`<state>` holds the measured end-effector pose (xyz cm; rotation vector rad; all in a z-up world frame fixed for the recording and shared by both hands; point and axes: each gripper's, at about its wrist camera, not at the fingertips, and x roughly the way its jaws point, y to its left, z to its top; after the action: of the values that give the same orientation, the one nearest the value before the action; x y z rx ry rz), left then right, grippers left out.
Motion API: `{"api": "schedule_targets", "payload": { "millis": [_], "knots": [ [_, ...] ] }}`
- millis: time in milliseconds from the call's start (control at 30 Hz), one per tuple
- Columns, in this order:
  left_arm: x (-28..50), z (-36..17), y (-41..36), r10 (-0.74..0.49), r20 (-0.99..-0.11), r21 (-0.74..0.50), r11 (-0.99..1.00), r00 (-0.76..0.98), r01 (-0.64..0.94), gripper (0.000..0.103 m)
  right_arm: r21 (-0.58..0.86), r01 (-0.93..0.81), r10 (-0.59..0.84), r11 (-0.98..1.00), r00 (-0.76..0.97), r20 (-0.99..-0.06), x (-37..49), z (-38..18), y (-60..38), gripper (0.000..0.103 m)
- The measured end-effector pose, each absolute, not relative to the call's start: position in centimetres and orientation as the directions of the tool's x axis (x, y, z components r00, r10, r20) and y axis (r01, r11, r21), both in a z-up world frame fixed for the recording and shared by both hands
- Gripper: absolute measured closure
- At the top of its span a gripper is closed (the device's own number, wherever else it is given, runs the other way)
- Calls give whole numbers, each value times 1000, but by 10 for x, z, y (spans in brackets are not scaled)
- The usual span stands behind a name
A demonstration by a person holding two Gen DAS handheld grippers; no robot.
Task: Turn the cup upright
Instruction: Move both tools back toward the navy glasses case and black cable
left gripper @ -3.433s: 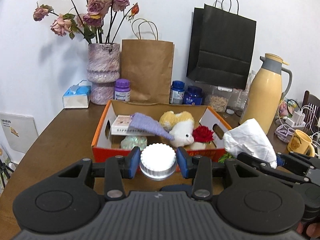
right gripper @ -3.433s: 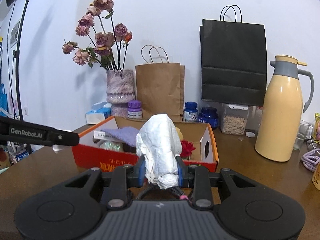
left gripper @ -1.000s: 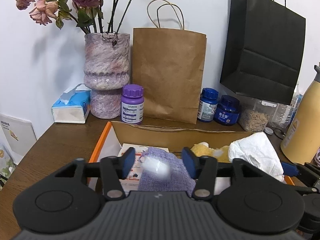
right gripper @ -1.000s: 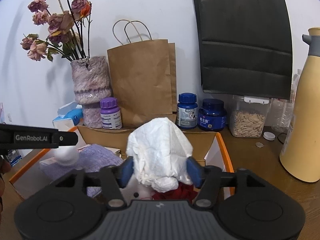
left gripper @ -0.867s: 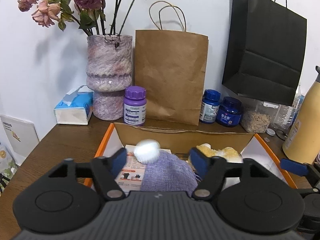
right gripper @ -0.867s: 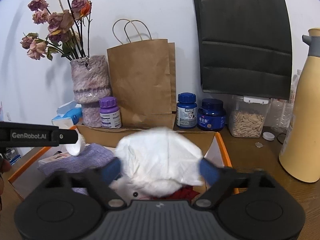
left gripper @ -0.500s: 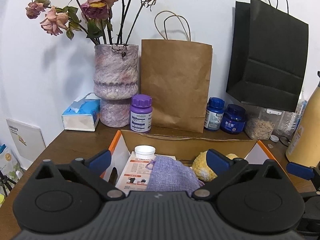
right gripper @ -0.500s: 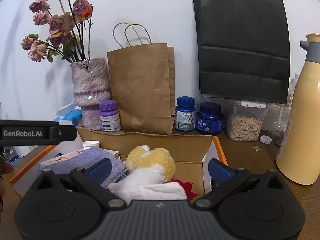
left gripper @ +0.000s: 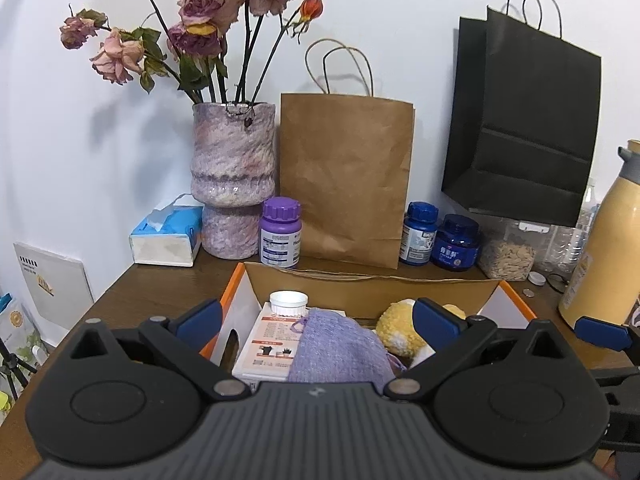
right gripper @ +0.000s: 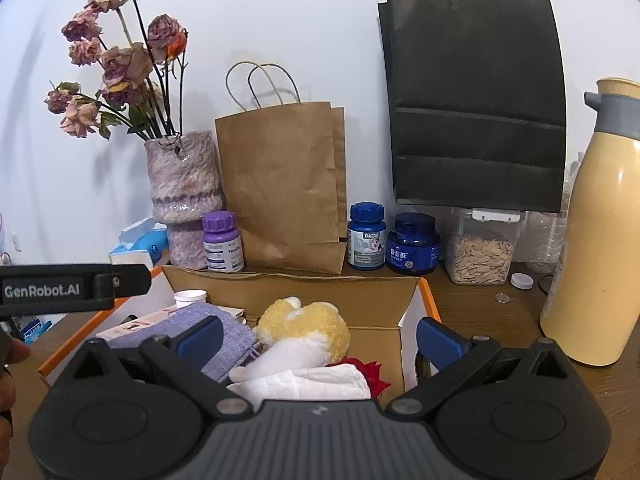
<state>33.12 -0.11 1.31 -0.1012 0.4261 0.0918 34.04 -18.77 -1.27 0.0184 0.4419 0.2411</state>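
A small white ribbed cup [left gripper: 289,303] stands on end in the back left of the orange cardboard box [left gripper: 360,282], on a printed carton. Which end faces up I cannot tell. My left gripper [left gripper: 318,318] is open just above the box, with nothing between its fingers. The right wrist view has the same cup [right gripper: 190,299] past the left gripper's side bar [right gripper: 72,292]. My right gripper [right gripper: 320,336] is open over the box [right gripper: 296,284]. A crumpled white tissue [right gripper: 304,382] lies under it beside a yellow plush toy [right gripper: 304,326].
A purple knit pouch [left gripper: 336,350] and a red flower [right gripper: 372,374] also fill the box. Behind it stand a flower vase [left gripper: 234,178], a brown paper bag [left gripper: 346,184], pill bottles [left gripper: 440,238] and a tissue box [left gripper: 168,232]. A yellow thermos [right gripper: 596,240] stands at the right.
Both grippers opened wide. The white cup dropped from the left one and the tissue from the right one, both into the box. The views pulled back slightly.
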Motion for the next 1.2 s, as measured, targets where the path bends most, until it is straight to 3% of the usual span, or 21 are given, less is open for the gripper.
{"api": "schedule_targets", "payload": {
  "millis": [1200],
  "knots": [
    [212,16,8,26,-429,-45,998,903,-50,0,29,-294,277,955,858,-432,230,-5,-189,0]
  ]
}}
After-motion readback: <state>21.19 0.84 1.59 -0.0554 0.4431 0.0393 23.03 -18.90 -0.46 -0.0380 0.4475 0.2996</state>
